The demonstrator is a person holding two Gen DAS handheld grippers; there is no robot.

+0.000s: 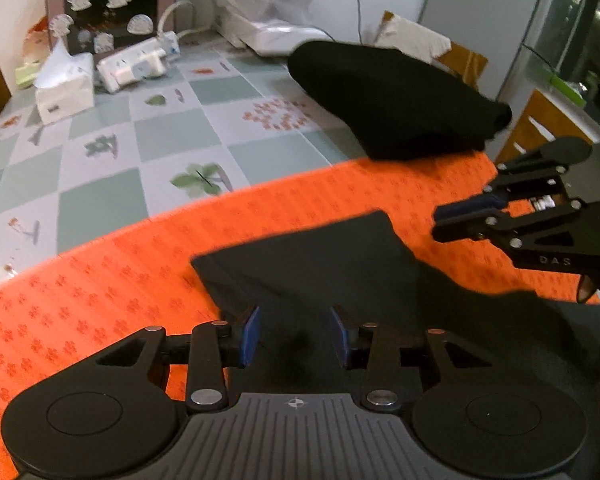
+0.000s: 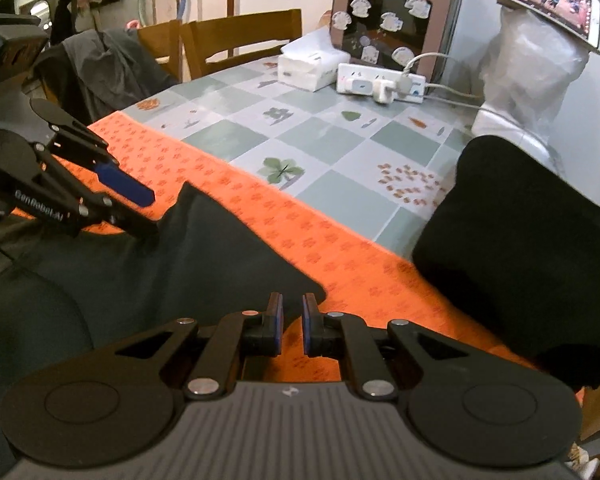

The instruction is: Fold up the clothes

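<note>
Both grippers hover low over the near edge of the table; the left gripper [image 1: 296,336] has its blue-padded fingers spread wide, with the dark grey garment [image 1: 320,264] lying beneath and between them, and whether the pads actually touch the cloth cannot be told; the right gripper [image 2: 292,320] has its fingers drawn close, a narrow gap left between the pads, and nothing can be seen gripped in that gap. The dark grey garment lies partly folded on the orange mat [image 1: 100,280], one pointed corner lifted toward the middle of the table, the rest trailing back under the tools and off the near edge. In the right wrist view the left gripper's lower finger [image 2: 136,226] presses against or just above the garment's raised fold; which one is unclear.

Beyond the mat runs a checked tablecloth [image 1: 160,132] in pale green and white squares with leaf prints; a folded black garment [image 1: 392,96] sits on it just past the mat, on the right gripper's side, bulky enough to hide the table edge behind it. Farther back stand a tissue pack [image 1: 64,88], a white power strip [image 1: 136,62] with plugs and a cable, a brown box [image 1: 108,4] stuck with shell-shaped stickers, and a clear plastic bag [image 2: 528,60]; a tablet [image 2: 548,0] with a lit screen rests on top of it; wooden chairs [image 2: 240,36] stand at the far side.
</note>
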